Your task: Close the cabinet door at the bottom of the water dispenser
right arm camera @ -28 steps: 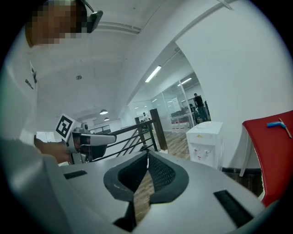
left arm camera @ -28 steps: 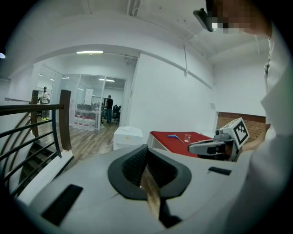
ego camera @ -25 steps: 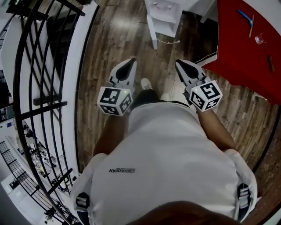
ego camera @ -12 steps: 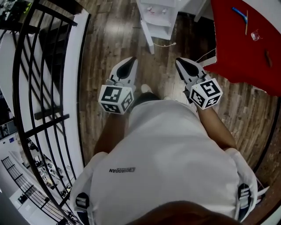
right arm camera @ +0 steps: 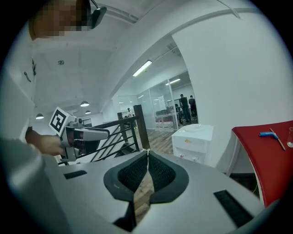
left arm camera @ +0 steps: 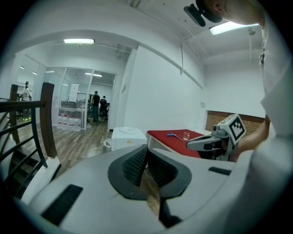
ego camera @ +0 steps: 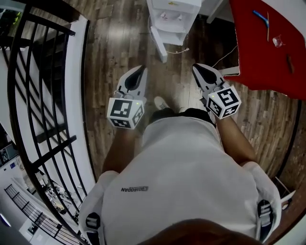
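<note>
Well, in the head view we are holding both grippers out in front of us, and the dispenser is standing well ahead of them at the top edge, on the wood floor. Its door is hanging open, swung out toward us from the left side of the cabinet opening. The left gripper is pointing at the floor a little left of the door's free edge. The right gripper is well apart from the door, nearer the red table.

We are judging the main risk to be a push on the wrong face: coming at the door's inner side would swing it wider instead of shutting it. A thin cable is lying on the floor just beside the door, and it could snag underfoot. A hard shove could also slide the dispenser back.

In the left gripper view the jaws are pressing together with nothing between them. The dispenser is sitting far ahead, just left of the tips, and we cannot make out the door there.

In the right gripper view the jaws are likewise closed and empty. The dispenser is showing ahead and to the right of the tips. The gripper's own body is hiding its lower cabinet, so aiming from this side would be blind.
</note>
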